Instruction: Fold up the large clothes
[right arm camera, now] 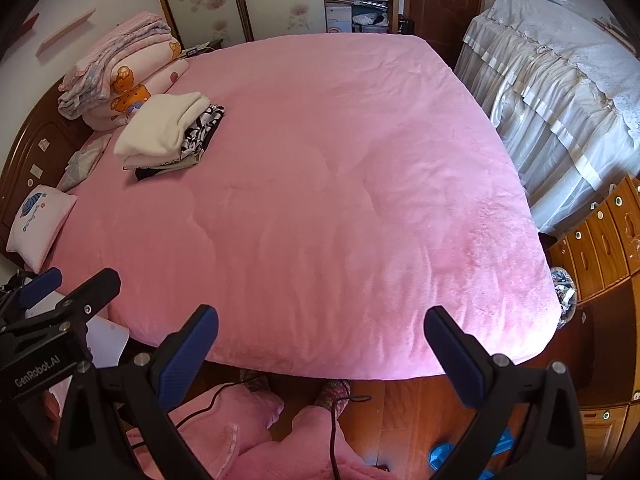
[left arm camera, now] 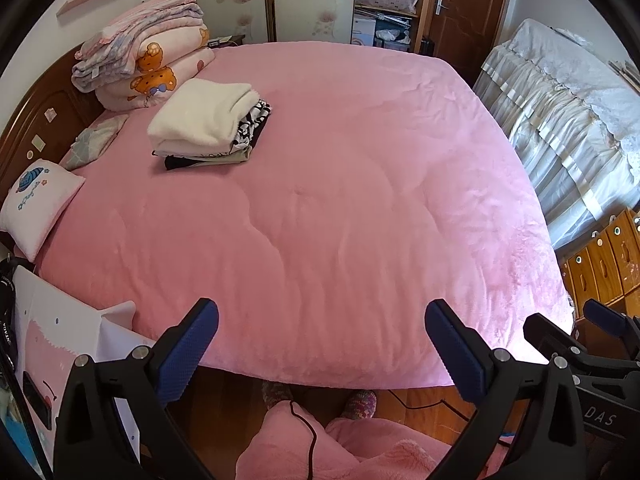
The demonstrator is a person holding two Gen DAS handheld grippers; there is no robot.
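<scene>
The folded clothes (left arm camera: 208, 124) sit in a stack at the far left part of the bed, near the headboard end, with a thick cream garment (left arm camera: 200, 118) on top, a black-and-white patterned piece (left arm camera: 252, 126) under it and darker, flatter pieces at the bottom. The stack lies there, by the look of it, to keep finished items clear of the working space: the broad middle and near part of the pink bedspread (left arm camera: 340, 200) is bare, which suits spreading out a large garment. No unfolded garment lies on the bed in either view, so the folding appears either finished or between items.

Behind the stack, a pile of folded quilts (left arm camera: 148, 52) with a cartoon bear print rests against the wooden headboard (left arm camera: 44, 116), and a small white pillow (left arm camera: 36, 204) lies at the bed's left edge, all pushed out of the way.

The left gripper (left arm camera: 322, 344) hangs over the near edge of the bed with its fingers spread wide and nothing between them. The right gripper (right arm camera: 320, 344) is just beside it, also spread wide and empty. Both tilt down toward the bedspread, held side by side above the person's pink-trousered legs (left arm camera: 304, 444) and slippered feet, a stance that reads as idle, not reaching.
</scene>
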